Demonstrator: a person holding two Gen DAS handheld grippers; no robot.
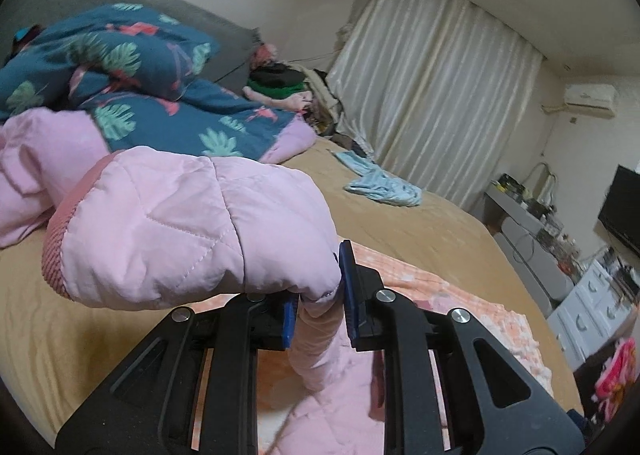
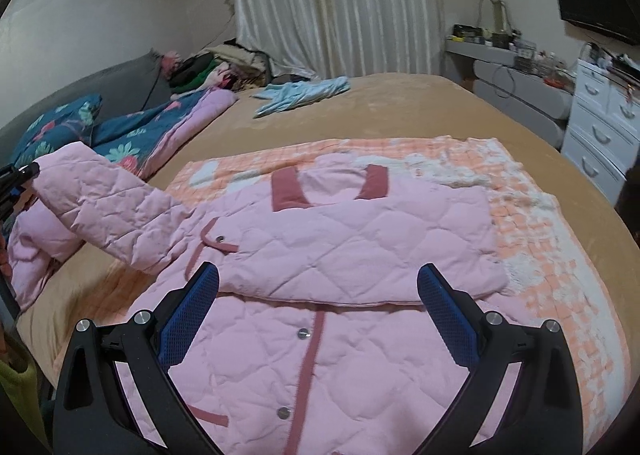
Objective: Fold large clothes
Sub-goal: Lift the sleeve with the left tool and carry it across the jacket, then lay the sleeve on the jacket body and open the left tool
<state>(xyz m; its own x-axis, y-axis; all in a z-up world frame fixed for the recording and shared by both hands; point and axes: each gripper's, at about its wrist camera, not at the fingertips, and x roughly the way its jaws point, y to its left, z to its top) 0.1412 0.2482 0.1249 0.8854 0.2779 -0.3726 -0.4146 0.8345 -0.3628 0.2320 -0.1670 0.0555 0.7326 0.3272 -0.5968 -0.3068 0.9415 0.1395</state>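
A pink quilted jacket (image 2: 320,255) is lying front-up on an orange checked blanket (image 2: 532,223) spread over the tan bed (image 2: 400,107). The left claw (image 1: 318,295) is clenching 1 sleeve (image 1: 192,223), lifting its cuff above the bed. The right claw (image 2: 318,295) is hovering released over the jacket's snap placket. A light blue garment (image 2: 304,95) is lying well apart, near the curtain (image 2: 340,3).

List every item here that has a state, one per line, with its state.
left gripper: shut on the sleeve
right gripper: open, over the jacket, holding nothing
pink quilted jacket: spread front-up on the checked blanket, snaps closed
sleeve: lifted off the bed
other sleeve: folded across the chest
checked blanket: lying flat
light blue garment: crumpled, unfolded
curtains: drawn shut
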